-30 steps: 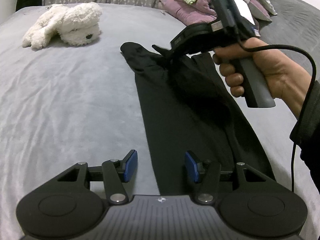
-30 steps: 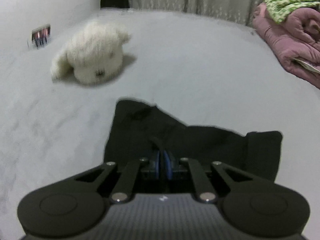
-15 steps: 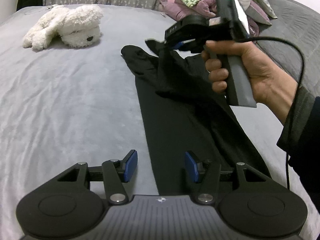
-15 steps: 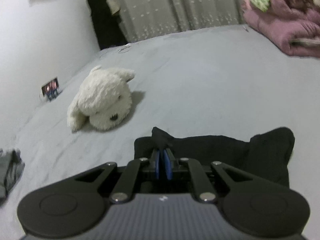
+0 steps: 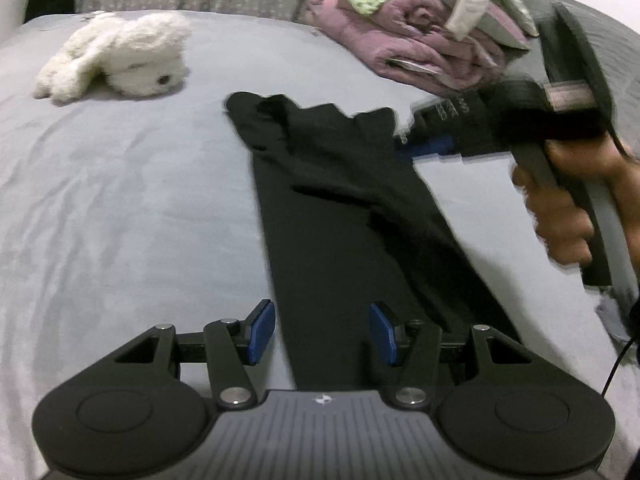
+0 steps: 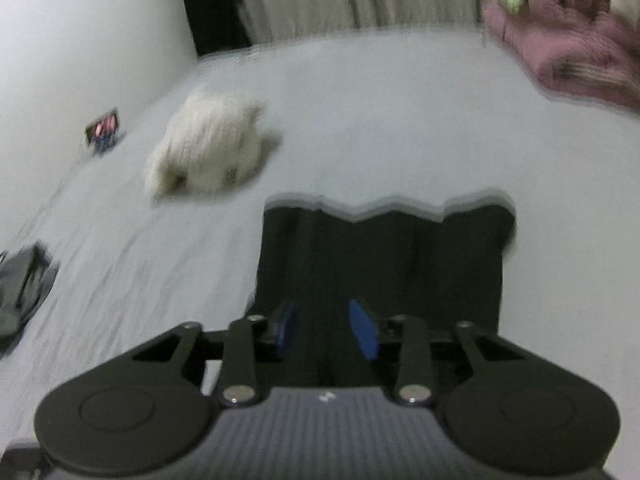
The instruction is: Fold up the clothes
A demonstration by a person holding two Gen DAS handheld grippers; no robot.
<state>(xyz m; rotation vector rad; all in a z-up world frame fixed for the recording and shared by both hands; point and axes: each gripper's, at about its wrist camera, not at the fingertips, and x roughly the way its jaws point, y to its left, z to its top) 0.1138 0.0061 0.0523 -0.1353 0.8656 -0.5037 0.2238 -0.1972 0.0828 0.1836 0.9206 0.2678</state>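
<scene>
A long black garment [image 5: 340, 216] lies lengthwise on the grey bed, its far end rumpled. My left gripper [image 5: 322, 334] hovers open over its near end, nothing between the blue pads. In the left wrist view the right gripper [image 5: 424, 148], held by a hand [image 5: 568, 208], is blurred just off the garment's far right corner. The right wrist view shows the black garment [image 6: 380, 256] flat below my right gripper [image 6: 326, 328], whose blue pads stand apart with no cloth between them.
A white plush toy [image 5: 120, 60] lies at the far left of the bed. A pile of pink and green bedding [image 5: 420, 32] sits at the far right. A small framed object [image 6: 102, 130] and a dark item [image 6: 20, 292] lie at the bed's left side.
The right gripper let go of the garment's far end, opened, and pulled back to the right. The lifted cloth dropped flat onto the bed. My left gripper stayed put.
</scene>
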